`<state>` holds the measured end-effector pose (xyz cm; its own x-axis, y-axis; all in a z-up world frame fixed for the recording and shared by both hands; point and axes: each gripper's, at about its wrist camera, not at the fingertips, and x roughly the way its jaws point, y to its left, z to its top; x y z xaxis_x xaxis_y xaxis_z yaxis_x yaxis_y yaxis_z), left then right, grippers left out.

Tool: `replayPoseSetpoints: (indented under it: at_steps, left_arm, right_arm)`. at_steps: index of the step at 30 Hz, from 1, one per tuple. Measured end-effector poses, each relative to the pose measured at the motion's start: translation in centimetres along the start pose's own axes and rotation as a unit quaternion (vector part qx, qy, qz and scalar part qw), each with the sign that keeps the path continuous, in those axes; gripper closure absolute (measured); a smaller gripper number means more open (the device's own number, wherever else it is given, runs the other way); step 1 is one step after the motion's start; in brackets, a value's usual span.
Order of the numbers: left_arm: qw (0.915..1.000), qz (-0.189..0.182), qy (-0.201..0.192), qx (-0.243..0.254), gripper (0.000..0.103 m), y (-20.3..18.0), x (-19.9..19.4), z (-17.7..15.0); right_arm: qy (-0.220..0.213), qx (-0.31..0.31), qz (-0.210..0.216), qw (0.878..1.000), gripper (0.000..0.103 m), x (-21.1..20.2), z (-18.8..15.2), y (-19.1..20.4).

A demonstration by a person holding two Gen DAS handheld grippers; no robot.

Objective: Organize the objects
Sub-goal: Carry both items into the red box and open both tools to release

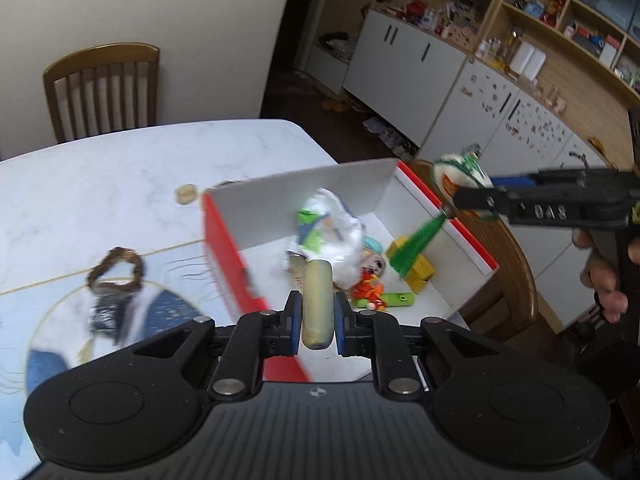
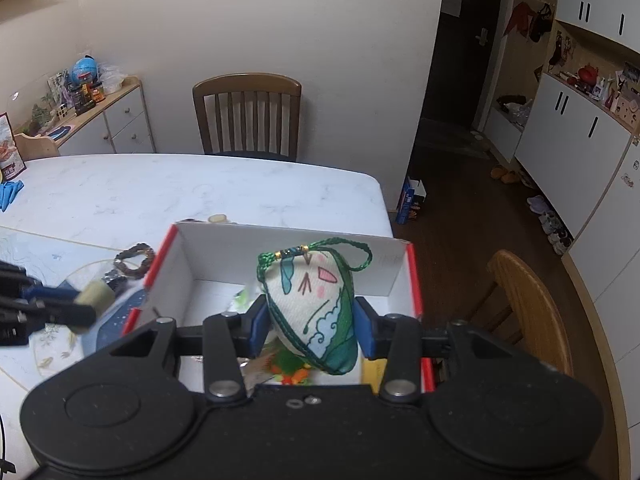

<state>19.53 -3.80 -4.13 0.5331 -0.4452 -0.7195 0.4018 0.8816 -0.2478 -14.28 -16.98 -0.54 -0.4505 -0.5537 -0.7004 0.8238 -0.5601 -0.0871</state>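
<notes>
- The left gripper point(image 1: 317, 316) has its jaws drawn in narrow, blue pads clamped on either side of a pale cylinder point(image 1: 317, 304) that stands between them.
- The right gripper point(image 2: 312, 320) has its jaws set wider, pads pressing both flanks of a stuffed sachet point(image 2: 316, 308).
- In the left wrist view, the person's right hand point(image 1: 604, 276) wraps the right gripper's handle, fingers curled.

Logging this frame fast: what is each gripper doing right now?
Left gripper: shut on a pale yellow-green cylinder.
Right gripper: shut on a zongzi-shaped sachet with green cord.
</notes>
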Motion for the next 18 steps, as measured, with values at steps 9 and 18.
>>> replayPoseSetpoints:
  at_steps: [9,18]
  left_arm:
    - [0.9987,0.006,0.05,0.002,0.087,-3.4,5.8,0.6]
    - [0.9954,0.009,0.092,0.025,0.087,-6.5,10.3,0.8]
  right_arm:
    - [0.008,-0.001,0.011,1.0,0.061,3.1,0.2,-3.0]
    - [0.029,-0.008,0.046,0.999,0.061,6.6,-0.4,-3.8]
